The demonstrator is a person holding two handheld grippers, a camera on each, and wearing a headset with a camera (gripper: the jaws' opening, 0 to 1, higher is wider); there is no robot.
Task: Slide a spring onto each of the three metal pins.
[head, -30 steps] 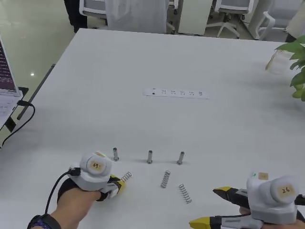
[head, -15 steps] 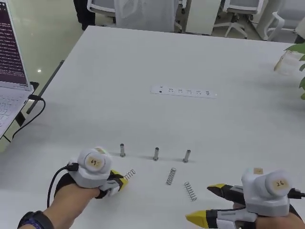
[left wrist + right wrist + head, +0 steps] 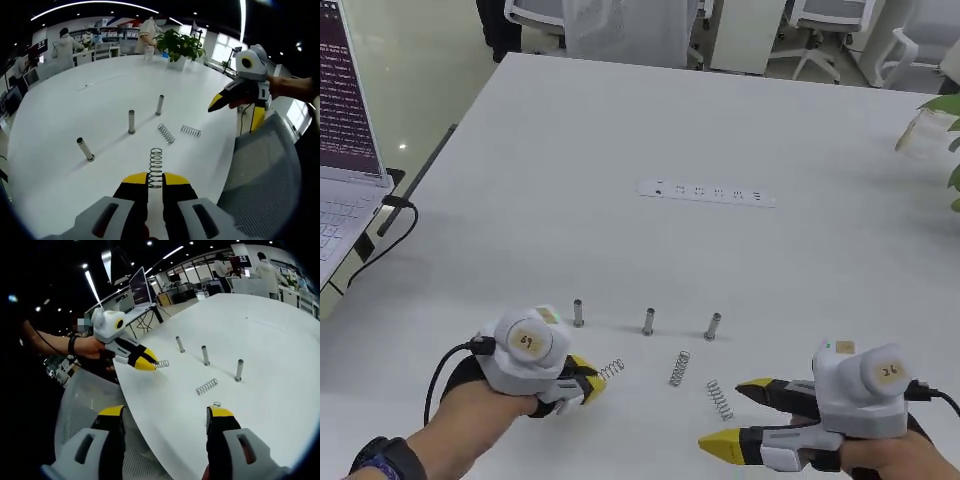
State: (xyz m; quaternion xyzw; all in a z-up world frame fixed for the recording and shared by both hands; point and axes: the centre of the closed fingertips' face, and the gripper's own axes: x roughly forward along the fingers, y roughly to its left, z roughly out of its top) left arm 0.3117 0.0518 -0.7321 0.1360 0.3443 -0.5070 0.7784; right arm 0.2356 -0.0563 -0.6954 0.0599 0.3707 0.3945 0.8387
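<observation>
Near the front edge of the white worktop (image 3: 720, 120), the left gripper (image 3: 592, 378) is clenched on a thin steel coil spring (image 3: 611, 369); the right gripper (image 3: 725, 415) hangs released. I judge this the first spring: next, align it over the nearest upright metal pin (image 3: 578, 312).

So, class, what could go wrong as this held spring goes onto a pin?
The left gripper pinches the spring by one end only; pressed on a pin, it may swivel or pop free.
The pins stand thin and upright; an off-centre push might tip one.
The open right gripper hangs beside a loose spring and could knock it away.
</observation>
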